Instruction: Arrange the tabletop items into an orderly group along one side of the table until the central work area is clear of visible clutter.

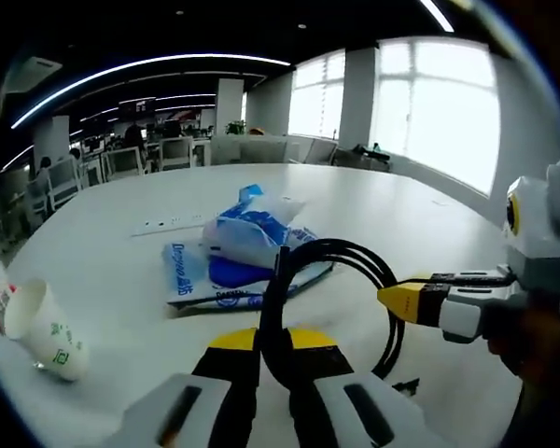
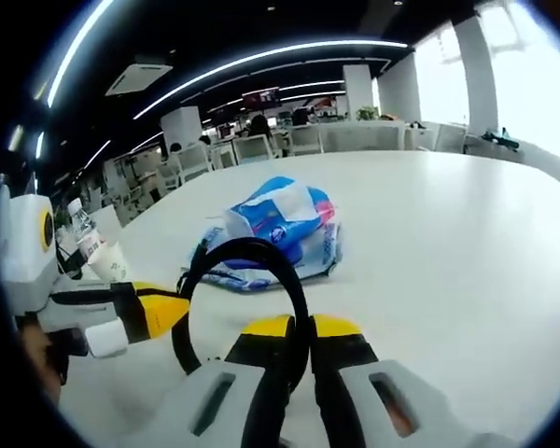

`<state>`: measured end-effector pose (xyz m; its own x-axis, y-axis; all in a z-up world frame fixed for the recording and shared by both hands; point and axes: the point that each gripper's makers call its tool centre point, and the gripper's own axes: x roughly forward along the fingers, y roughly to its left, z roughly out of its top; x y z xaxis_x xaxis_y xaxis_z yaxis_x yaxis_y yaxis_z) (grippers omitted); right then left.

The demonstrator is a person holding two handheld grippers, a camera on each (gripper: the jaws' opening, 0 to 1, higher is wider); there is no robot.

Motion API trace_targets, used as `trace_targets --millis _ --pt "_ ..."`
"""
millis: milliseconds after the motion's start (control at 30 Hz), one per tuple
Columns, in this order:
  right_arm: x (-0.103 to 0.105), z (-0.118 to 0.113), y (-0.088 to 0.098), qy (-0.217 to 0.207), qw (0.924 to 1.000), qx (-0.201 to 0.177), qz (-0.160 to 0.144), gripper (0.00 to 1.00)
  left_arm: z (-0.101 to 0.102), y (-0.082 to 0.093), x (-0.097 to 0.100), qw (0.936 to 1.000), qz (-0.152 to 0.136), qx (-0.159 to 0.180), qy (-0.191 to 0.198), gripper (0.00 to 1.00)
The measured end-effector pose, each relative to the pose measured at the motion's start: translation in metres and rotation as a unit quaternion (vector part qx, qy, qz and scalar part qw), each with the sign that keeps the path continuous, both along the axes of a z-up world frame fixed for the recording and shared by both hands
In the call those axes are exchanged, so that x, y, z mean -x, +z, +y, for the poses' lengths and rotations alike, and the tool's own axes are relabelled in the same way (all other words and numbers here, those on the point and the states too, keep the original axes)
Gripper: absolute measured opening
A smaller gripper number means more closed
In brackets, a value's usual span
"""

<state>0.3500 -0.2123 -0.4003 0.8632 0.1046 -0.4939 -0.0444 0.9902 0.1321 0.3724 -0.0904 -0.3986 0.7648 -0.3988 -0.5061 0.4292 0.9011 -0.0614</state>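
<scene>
Table [image 1: 429, 215]: middle not yet cleared, as judged. Blue and white bags [image 1: 247, 252] lie mid-table, loose. Black cable [image 1: 350, 271], coiled, is pinched by both the left gripper [image 1: 273, 359] and the right gripper [image 2: 308, 350], just beside the bags. Paper cup [image 1: 47, 331] is tipped over, well apart. Power strip [image 1: 168, 224] lies beyond.

My left gripper [image 1: 273, 359] low over table [image 1: 429, 215], cable loop [image 1: 355, 271] between its jaws. My right gripper [image 1: 406, 301] enters from right, tip touching loop. Bags [image 1: 243, 247] on table just behind cable. Power strip [image 1: 168, 225] behind bags, to left. Paper cup [image 1: 45, 331] on its side, far left, well apart from bags.

Right gripper view: cable [image 2: 247, 257] before bags [image 2: 280, 229]; cup [image 2: 107, 261] left.
</scene>
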Motion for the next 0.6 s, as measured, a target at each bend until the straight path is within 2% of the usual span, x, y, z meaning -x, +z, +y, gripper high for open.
trace_targets --millis 467,600 --pt "0.019 0.004 0.009 0.004 0.9999 0.012 0.006 0.05 0.005 0.014 0.015 0.9999 -0.003 -0.009 -0.005 0.08" --pt "0.027 0.006 0.008 0.008 0.9997 0.016 0.015 0.05 0.007 0.011 0.023 0.9998 0.01 -0.014 -0.008 0.08"
